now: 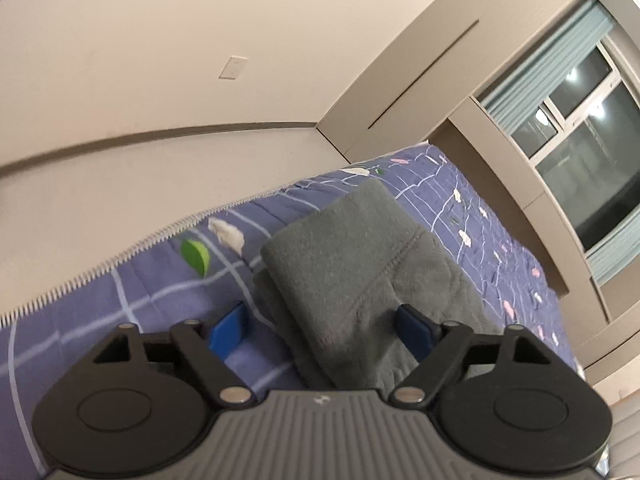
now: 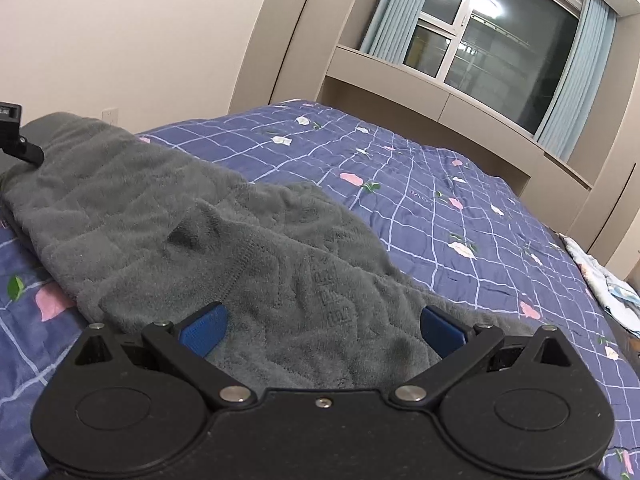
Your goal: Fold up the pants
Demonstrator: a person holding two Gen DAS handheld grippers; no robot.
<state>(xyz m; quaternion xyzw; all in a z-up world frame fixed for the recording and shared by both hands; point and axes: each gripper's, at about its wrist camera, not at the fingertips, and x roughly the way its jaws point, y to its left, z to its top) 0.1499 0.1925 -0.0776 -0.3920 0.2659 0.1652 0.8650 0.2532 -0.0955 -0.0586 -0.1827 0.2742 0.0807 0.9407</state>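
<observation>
Grey fleece pants (image 1: 360,272) lie folded in layers on the purple checked bedspread (image 1: 120,300). My left gripper (image 1: 322,330) is open, its jaws wide apart over the near end of the pants; one blue pad (image 1: 228,330) is over the bedspread, the other (image 1: 414,330) against the fabric. In the right wrist view the pants (image 2: 208,232) stretch from the near middle to the far left. My right gripper (image 2: 322,330) is open, its blue pads (image 2: 204,330) spread above the cloth. The left gripper's black body (image 2: 16,136) shows at the pants' far end.
The bed (image 2: 460,200) runs toward a window with pale blue curtains (image 2: 568,52) and a beige sill cabinet. A beige wall (image 1: 160,80) borders the bed's far side. A light patterned cloth (image 2: 600,276) lies at the right edge of the bed.
</observation>
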